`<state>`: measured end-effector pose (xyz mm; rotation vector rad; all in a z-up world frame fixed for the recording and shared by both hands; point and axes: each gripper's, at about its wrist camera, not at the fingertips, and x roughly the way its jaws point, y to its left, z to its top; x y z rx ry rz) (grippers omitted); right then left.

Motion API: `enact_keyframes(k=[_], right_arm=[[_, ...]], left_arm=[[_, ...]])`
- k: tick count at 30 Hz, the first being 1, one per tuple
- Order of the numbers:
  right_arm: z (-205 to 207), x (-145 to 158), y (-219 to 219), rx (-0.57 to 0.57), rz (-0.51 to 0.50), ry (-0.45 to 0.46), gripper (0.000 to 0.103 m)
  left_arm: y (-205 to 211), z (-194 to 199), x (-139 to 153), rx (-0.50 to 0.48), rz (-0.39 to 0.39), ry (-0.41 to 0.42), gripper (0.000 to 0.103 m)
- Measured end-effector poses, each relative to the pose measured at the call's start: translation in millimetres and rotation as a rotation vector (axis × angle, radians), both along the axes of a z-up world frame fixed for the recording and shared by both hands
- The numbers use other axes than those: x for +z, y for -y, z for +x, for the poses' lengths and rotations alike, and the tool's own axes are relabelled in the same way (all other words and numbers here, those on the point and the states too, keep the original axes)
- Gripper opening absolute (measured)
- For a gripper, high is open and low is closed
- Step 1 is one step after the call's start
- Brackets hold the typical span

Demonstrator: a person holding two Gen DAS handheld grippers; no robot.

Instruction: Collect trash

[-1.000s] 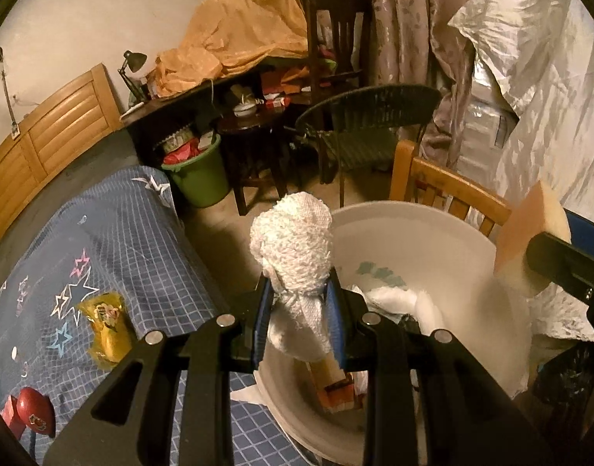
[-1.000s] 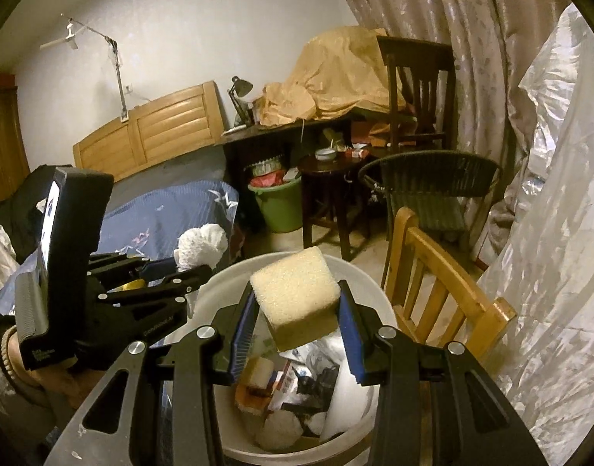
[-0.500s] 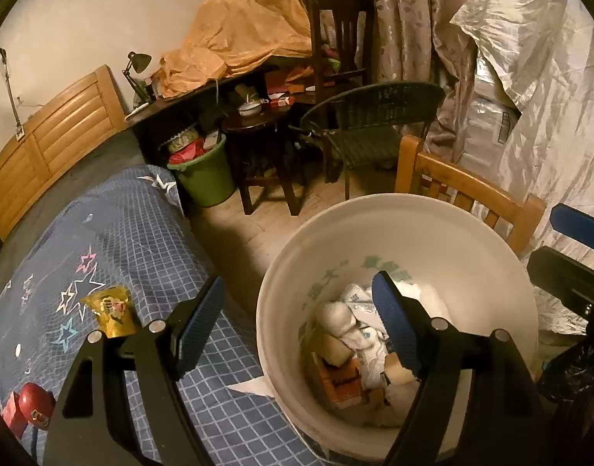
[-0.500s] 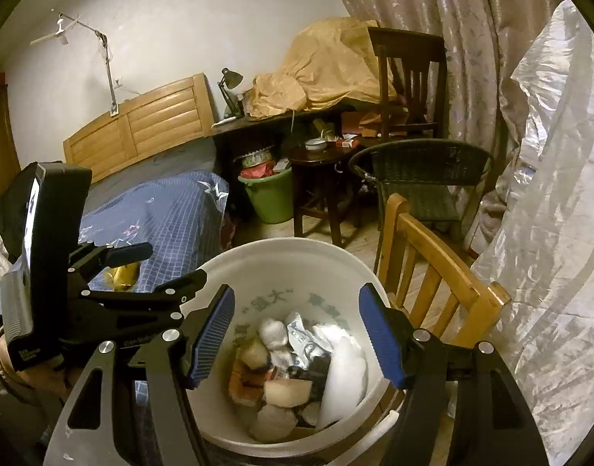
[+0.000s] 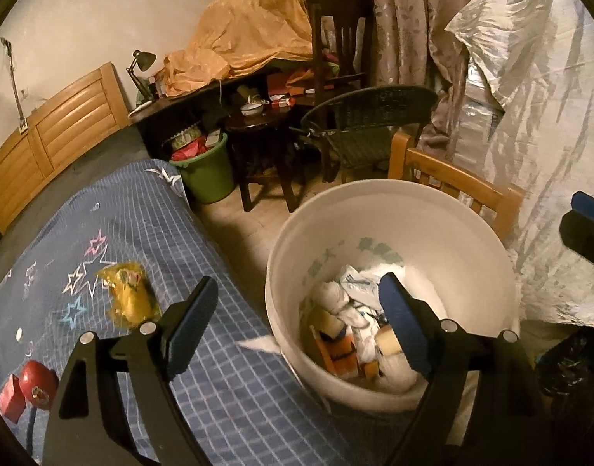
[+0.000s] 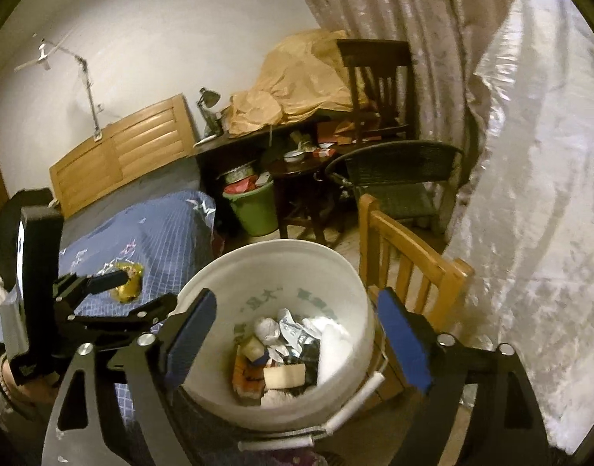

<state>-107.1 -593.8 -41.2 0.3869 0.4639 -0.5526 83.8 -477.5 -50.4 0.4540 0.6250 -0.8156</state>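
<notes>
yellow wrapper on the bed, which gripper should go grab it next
Left, probably. The left gripper is open and empty, with the yellow wrapper just beyond its left finger on the blue bedspread. The right gripper, also open, hangs over the white bucket.

A home bedroom: quilted bed (image 5: 103, 233), wooden headboard (image 5: 56, 128), curtains (image 5: 405, 19), cluttered desk (image 5: 204, 97).

Green print inside the bucket

The white bucket (image 6: 337, 272) carries green characters on its inner wall, too blurred to read; the yellow packet (image 5: 128, 297) on the bed shows a small label, also unreadable.
</notes>
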Motion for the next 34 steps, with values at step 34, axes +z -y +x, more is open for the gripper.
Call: enact_keyframes(k=[34], right_arm=[[-89,13,-48,-0.122,0.003,0.035,0.098]], left_arm=[[-64,-50,18,-0.099,-0.098,-0.064,0.088]])
